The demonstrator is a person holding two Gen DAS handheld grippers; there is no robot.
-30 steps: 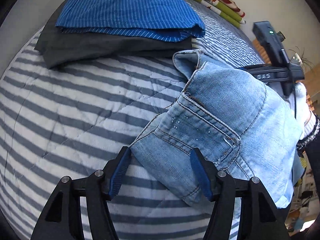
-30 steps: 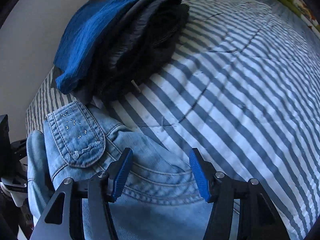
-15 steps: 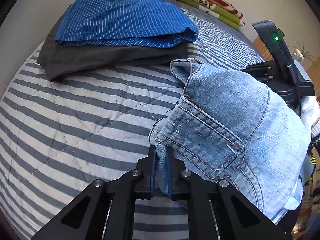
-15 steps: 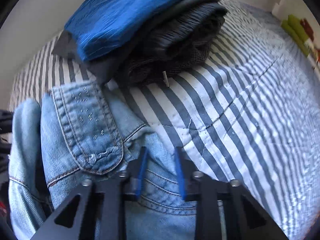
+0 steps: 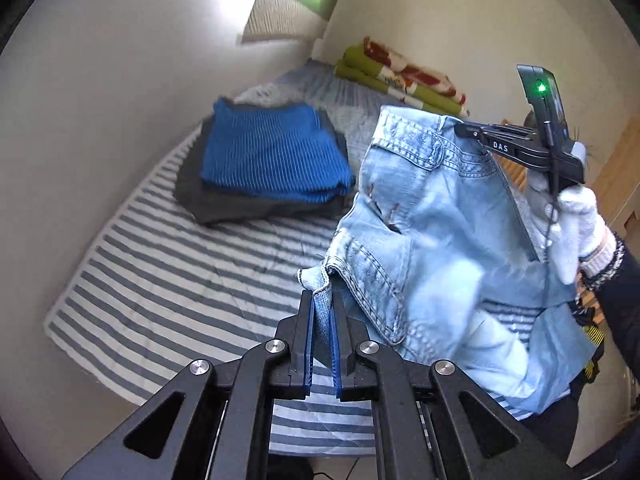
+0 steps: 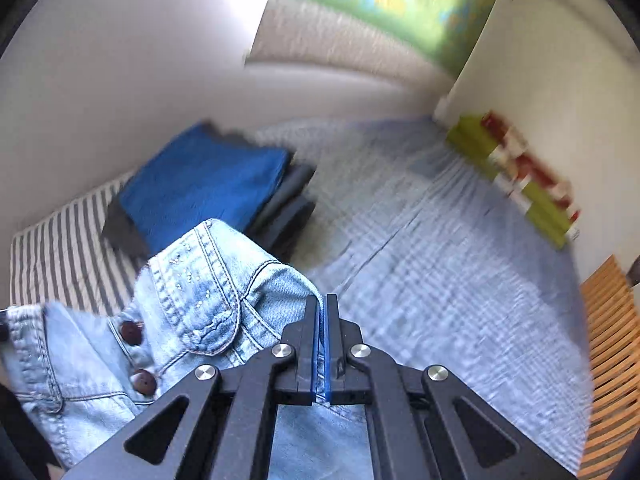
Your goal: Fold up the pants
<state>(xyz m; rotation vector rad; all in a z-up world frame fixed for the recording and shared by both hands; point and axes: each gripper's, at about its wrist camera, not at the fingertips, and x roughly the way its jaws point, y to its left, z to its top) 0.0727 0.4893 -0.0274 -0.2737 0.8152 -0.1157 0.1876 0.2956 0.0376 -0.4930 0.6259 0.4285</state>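
Pale blue denim jeans (image 5: 432, 216); grey-and-white striped bed cover (image 5: 168, 280); blue pinstriped garment (image 5: 272, 156) over charcoal cloth (image 5: 224, 204); blurred green, red, perhaps white blanket (image 6: 520, 176).

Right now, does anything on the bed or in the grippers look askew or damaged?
Nothing stands out. The jeans hang bunched between both grippers, jaws shut on denim at each end. The folded stack sits tidy on the striped bedspread. The right wrist view is blurred.

Faded denim jeans (image 5: 432, 216) w/ rough seams; matt black plastic tongs (image 5: 322, 312), quilted cloth bedcover (image 5: 180, 292).
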